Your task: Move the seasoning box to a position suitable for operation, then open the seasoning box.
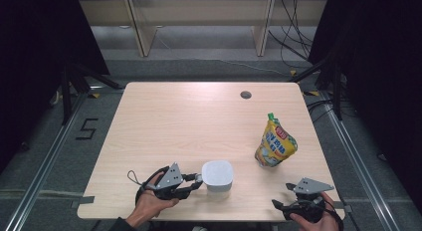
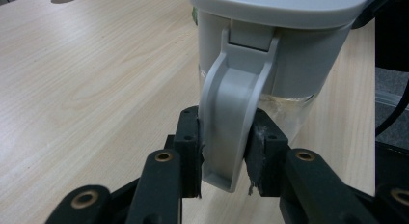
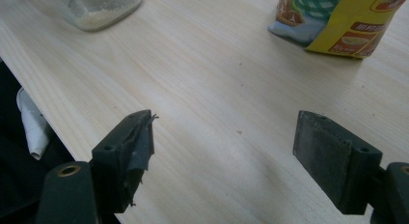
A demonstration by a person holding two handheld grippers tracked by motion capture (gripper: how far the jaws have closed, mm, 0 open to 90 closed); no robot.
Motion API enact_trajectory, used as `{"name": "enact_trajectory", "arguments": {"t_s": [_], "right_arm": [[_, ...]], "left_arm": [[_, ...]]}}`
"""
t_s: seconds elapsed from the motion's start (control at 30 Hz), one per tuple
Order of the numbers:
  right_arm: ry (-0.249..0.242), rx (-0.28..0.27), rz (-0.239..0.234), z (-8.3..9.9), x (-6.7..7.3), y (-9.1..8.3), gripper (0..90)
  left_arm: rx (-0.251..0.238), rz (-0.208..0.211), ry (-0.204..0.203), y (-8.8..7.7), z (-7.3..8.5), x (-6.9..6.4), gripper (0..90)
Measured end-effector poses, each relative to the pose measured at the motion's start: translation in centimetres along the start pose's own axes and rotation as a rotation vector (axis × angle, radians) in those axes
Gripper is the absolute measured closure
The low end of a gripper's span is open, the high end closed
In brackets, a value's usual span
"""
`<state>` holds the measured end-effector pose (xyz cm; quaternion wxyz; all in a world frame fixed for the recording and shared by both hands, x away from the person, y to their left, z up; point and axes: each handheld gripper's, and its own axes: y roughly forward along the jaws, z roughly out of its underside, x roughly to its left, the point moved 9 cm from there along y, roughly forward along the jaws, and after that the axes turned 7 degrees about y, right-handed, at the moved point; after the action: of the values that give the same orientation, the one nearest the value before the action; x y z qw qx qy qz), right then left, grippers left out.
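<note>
A clear container with a grey lid [image 1: 218,174] stands near the table's front edge. Its grey handle [image 2: 231,122] hangs down from the lid, and my left gripper [image 2: 223,154] is shut on that handle with both pads pressed against its sides. From above, the left gripper [image 1: 195,182] reaches the container from the left. A yellow snack bag [image 1: 275,143] stands upright to the right of the container; its bottom corner [image 3: 333,21] is ahead of my right gripper [image 3: 224,149]. The right gripper [image 1: 293,191] rests at the front right corner, open, with nothing between its jaws.
The pale wooden table [image 1: 189,121] has a round cable hole [image 1: 245,95] at the back right. The container's glass base [image 3: 99,7] holds pale crumbs. Floor rails and black stands flank the table.
</note>
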<state>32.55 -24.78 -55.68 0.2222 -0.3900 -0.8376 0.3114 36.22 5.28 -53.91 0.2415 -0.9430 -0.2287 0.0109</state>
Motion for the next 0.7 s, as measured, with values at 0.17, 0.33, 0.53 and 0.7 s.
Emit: {"name": "enact_trajectory", "arguments": {"t_s": [0.17,0.33,0.53,0.7], "right_arm": [[-0.041,-0.016,0.006,-0.1,-0.4,0.0,23.0],[-0.012,-0.003,-0.010,0.0,0.0,0.0,23.1],[-0.003,-0.010,-0.006,0.0,-0.1,-0.1,22.9],[-0.006,-0.014,-0.014,-0.1,-0.2,-0.1,22.6]], "left_arm": [[0.021,-0.017,0.004,-0.7,-0.2,0.4,45.9],[0.017,0.011,0.009,-1.4,-0.5,0.6,38.9],[0.005,0.029,-0.044,-2.1,-1.1,0.0,29.5],[0.002,0.008,-0.055,-3.0,-1.7,-0.1,30.0]]}}
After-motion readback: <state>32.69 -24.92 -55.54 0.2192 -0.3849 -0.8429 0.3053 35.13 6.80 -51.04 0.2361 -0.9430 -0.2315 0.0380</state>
